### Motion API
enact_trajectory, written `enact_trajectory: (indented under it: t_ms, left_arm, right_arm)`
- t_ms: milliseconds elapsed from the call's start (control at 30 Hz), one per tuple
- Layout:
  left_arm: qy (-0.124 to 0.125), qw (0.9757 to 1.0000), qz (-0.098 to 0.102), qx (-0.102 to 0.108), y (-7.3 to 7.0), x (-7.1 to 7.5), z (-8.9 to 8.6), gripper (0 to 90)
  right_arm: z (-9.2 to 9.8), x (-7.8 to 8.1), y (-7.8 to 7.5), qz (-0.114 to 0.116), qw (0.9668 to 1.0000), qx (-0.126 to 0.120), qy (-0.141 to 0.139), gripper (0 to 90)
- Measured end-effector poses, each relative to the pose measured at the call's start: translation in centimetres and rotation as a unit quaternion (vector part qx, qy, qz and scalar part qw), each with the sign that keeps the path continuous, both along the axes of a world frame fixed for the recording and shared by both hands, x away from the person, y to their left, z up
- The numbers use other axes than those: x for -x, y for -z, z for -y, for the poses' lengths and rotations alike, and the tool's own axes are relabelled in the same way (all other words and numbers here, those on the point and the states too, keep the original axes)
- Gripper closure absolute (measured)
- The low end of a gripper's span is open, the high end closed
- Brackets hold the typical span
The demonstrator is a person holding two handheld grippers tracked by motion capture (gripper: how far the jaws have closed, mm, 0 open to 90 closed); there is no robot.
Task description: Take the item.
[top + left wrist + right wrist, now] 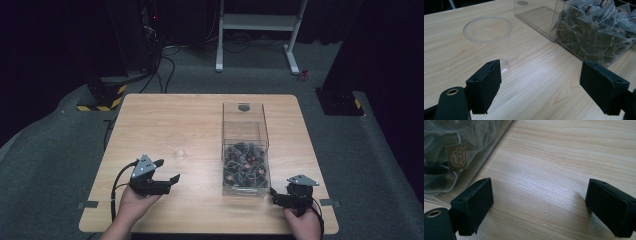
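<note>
A tall clear box [245, 120] stands on the wooden table [165, 115], right of centre. Its near half is filled with several dark mesh tea bags [245, 162]. A small clear plastic cup [178, 152] stands upright to the left of the box. My left gripper [167, 170] is open, a short way in front of the cup and empty. In the left gripper view the cup [487, 37] sits ahead on the left and the tea bags [599, 30] on the right. My right gripper [276, 196] is open beside the box's near right corner, with bare wood between its jaws [539, 207].
Near the right gripper, a labelled tea bag [456, 157] presses against the box wall. The far half of the box holds nothing. Beyond the table are a white desk frame [260, 30], cables and dark stands on grey carpet.
</note>
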State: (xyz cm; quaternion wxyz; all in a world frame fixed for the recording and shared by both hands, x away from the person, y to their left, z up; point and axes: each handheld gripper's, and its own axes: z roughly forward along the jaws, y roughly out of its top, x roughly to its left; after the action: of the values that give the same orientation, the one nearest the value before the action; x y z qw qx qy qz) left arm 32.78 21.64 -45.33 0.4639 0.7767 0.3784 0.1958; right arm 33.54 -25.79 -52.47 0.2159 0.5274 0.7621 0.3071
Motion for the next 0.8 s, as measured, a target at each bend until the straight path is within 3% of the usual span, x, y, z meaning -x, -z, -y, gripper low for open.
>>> enact_trajectory:
  t_ms: [367, 800]
  left_arm:
    - [0.012, 0.9999, 0.003, 0.01, -1.0, -0.1, 0.6, 18.5]
    - [0.032, 0.9994, 0.004, 0.015, -1.8, -0.6, 2.3, 19.1]
  right_arm:
    - [0.2, 0.0, 0.0, -0.001, 0.9999, 0.001, -0.013, 7.7]
    - [0.2, 0.1, 0.0, 0.0, 0.9999, 0.002, -0.01, 7.7]
